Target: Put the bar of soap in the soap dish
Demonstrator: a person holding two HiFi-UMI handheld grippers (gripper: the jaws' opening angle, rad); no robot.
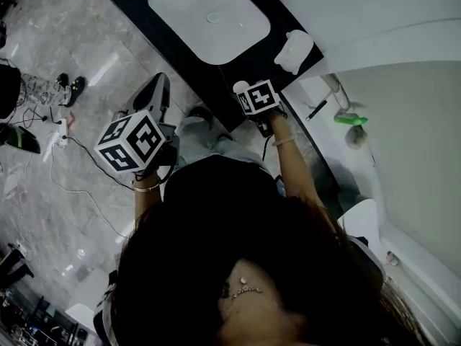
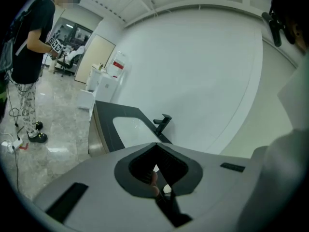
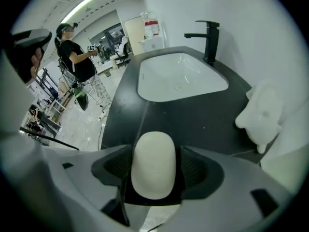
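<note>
A pale oval bar of soap [image 3: 153,163] sits between the jaws of my right gripper [image 3: 154,154], which points steeply down over the front of the black counter [image 3: 193,115]. The jaws stand wide, with a slim gap showing beside the soap. The head view puts that right gripper [image 1: 245,91] at the counter's near edge. The white soap dish [image 3: 260,112] rests on the counter to the right, also visible as the soap dish [image 1: 294,49] from above. My left gripper [image 2: 157,146] hangs off to the left of the counter, jaws together and empty; the head view shows this left gripper [image 1: 157,92] over the floor.
A white basin [image 1: 209,16] is set into the counter, with a black faucet [image 3: 208,40] behind it. Cables [image 1: 57,132] lie on the marble floor at left. A person [image 2: 29,47] stands in the background. A green item [image 1: 351,119] lies on the white ledge at right.
</note>
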